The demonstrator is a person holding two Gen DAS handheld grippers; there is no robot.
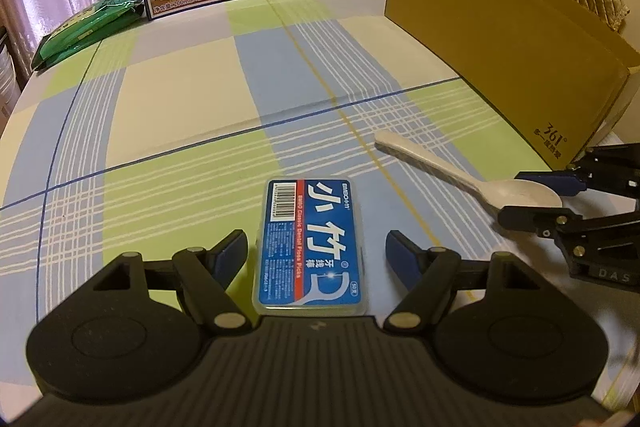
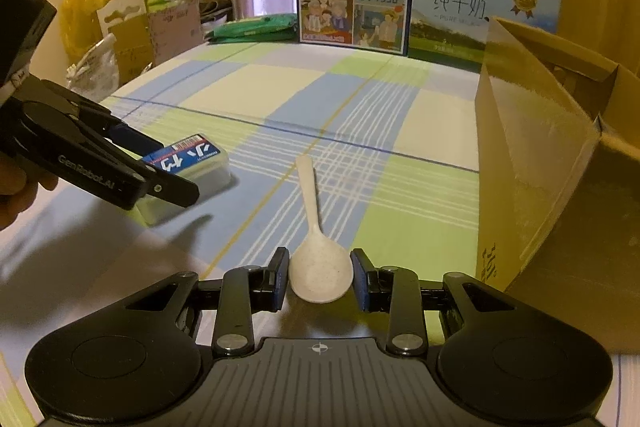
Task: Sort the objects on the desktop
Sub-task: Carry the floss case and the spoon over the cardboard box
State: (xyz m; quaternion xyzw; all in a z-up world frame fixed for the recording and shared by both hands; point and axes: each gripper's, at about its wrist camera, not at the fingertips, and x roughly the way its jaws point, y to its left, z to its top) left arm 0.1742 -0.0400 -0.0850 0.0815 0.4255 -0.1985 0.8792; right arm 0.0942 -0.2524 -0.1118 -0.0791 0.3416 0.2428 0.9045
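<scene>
Since your right gripper (image 2: 320, 279) brackets the light, slick spoon (image 2: 320, 271) bowl, unclosed, pinch the handle at 12 o'clock; left gripper (image 1: 316, 247) gapes around the rigid floss box (image 1: 310, 247)

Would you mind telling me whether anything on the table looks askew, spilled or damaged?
Nothing stands out. The floss pick box and the white spoon lie flat on the checked cloth, each between open jaws, and the cardboard box stands upright and intact.
</scene>
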